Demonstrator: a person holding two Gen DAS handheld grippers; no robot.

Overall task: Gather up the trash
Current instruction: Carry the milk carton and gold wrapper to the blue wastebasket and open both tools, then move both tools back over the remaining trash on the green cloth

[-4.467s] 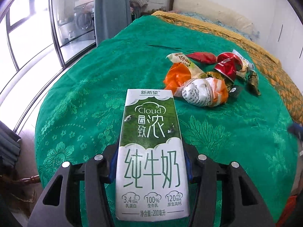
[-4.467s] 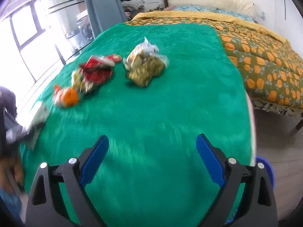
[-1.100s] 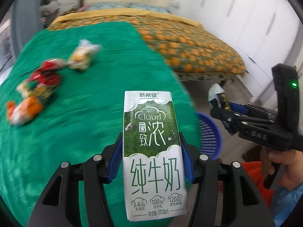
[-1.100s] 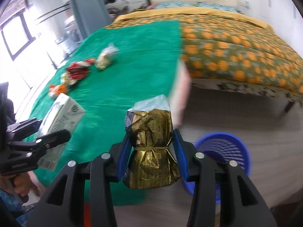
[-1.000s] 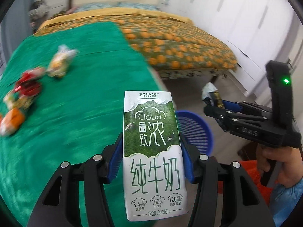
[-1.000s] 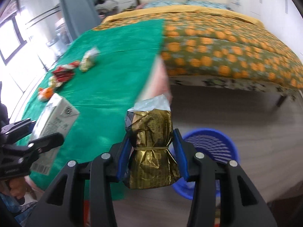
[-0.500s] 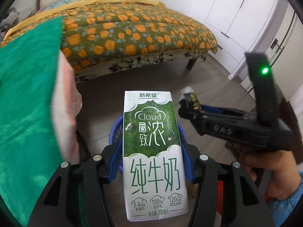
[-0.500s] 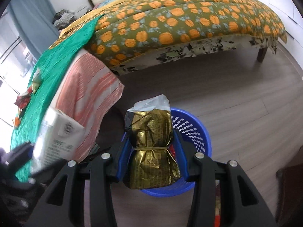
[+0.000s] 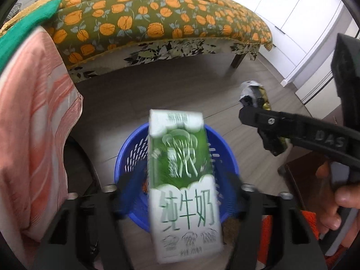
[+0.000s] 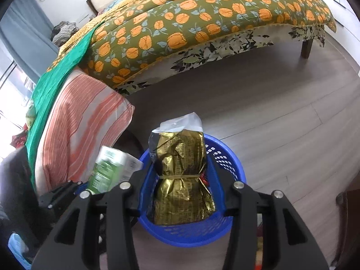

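My left gripper [image 9: 180, 191] hangs over the blue trash basket [image 9: 128, 150] with its jaws spread wide. The green-and-white milk carton [image 9: 183, 186] is blurred and tilted between them, loose from the pads. My right gripper [image 10: 181, 184] is also over the basket [image 10: 227, 157]. Its jaws stand a little apart from the gold foil bag [image 10: 182, 177] between them. The carton also shows in the right wrist view [image 10: 110, 171], and the foil bag in the left wrist view [image 9: 263, 96].
The basket stands on grey wood floor [image 10: 281, 117] beside the bed. A pink striped sheet [image 9: 33, 117] hangs off the bed edge at left. An orange-flowered quilt [image 10: 191, 20] covers the bed behind. A green cover [image 10: 56, 72] holds more wrappers far left.
Both grippers moved from the bed to above the basket. Within the last half second both opened; the milk carton slips loose from the left one and the foil bag is freed in the right.
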